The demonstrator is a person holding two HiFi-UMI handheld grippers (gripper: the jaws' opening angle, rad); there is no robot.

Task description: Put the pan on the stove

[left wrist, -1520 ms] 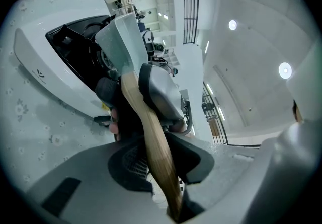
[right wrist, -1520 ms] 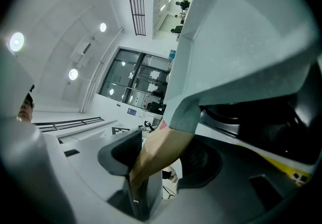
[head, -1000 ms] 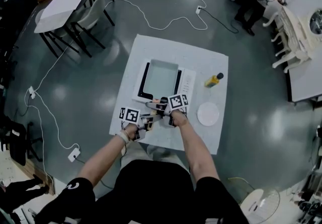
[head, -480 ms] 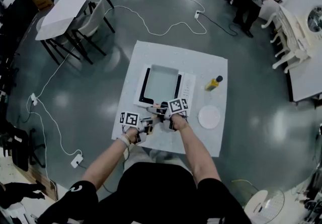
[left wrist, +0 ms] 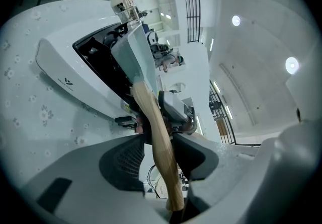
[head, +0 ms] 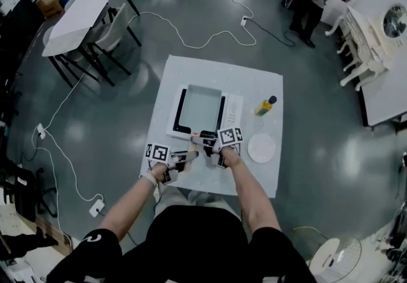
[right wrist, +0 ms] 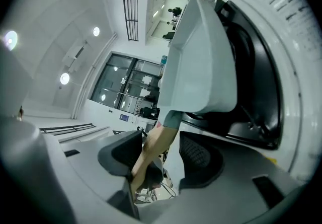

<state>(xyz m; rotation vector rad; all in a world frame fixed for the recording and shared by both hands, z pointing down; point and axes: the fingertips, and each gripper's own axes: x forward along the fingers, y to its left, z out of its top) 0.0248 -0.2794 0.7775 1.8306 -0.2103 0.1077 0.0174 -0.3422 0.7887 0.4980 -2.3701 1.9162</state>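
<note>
pan on stove, both grippers at handle

rectangular pan (head: 200,105) sits on the induction stove (head: 234,110) on the white table (head: 191,72). left gripper (left wrist: 158,142) clamps the wooden handle (left wrist: 153,127). right gripper (right wrist: 161,150) jaws flank the handle, with a slim gap on one side.

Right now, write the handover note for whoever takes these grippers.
Left gripper: jaws shut on the handle.
Right gripper: jaws apart around the same handle, not clamping.
Pan: over the stove on the table; I cannot tell if it sits flat.
To do: confirm the pan is settled, then release and back both grippers off.
</note>
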